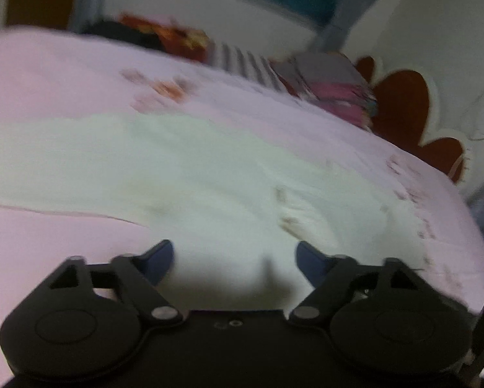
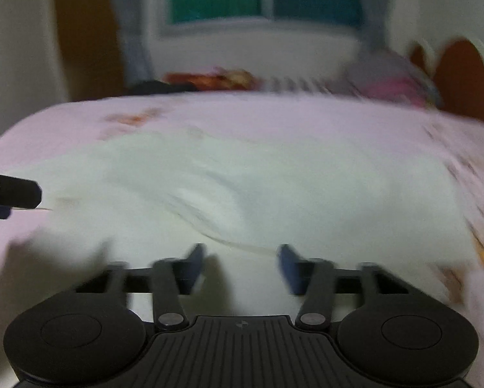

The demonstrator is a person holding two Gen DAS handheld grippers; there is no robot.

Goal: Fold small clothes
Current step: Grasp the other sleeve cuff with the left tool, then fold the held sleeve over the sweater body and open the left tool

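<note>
Low in both wrist frames I see my own tools first. On the left wrist view the left gripper (image 1: 235, 260) has its jaws standing wide, blue pads apart, with nothing pinched; the white garment (image 1: 164, 168) fills the gap between the pads and runs off up and to the left of the frame. On the right wrist view the right gripper (image 2: 242, 266) shows its jaws partly spread, narrower than the other pair, and again nothing is clamped; the same white cloth (image 2: 248, 187) lies directly under and ahead of the fingertips, with a soft ridge of folds just above them.

At the left edge of that frame I can make out the tip of the left gripper (image 2: 12, 194) at the cloth's left border; whether it touches I cannot tell.

Beyond the garment, the pink bedsheet (image 2: 274, 113) spreads outward with faint printed patterns. Further up, a blurred pile of coloured clothes (image 1: 332, 87) sits along the far side, upper right on the left wrist view. Everything is smeared by motion blur.
</note>
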